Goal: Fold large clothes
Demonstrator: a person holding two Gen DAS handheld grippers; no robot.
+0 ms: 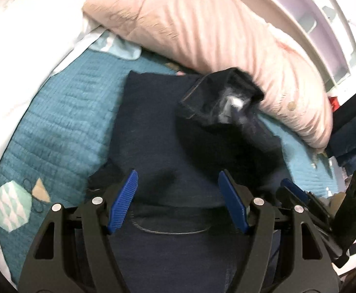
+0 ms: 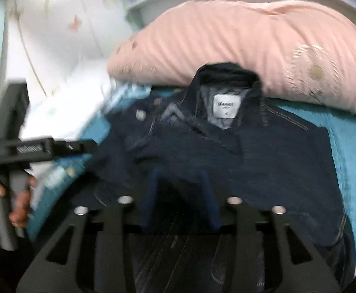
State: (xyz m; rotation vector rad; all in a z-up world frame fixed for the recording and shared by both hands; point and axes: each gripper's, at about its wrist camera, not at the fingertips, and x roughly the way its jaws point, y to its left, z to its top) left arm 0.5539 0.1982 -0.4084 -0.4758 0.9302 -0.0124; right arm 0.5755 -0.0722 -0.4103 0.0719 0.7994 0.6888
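The dark denim jacket (image 2: 263, 151) lay flat beneath and ahead of both tongs, collar farthest. The left gripper (image 1: 178, 201) gaped wide and empty; the right gripper (image 2: 181, 195) stood part-open, holding nothing.

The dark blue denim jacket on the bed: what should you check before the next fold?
1. Left gripper open, nothing pinched: ok.
2. Right gripper clear of cloth: cannot tell, the view is blurred.
3. Dark blue denim jacket lying on the teal quilted bedspread: ok.
4. Collar flat: not ok, it stands up against the pink striped pillow.
5. Left front panel smooth: not ok, it is rumpled.
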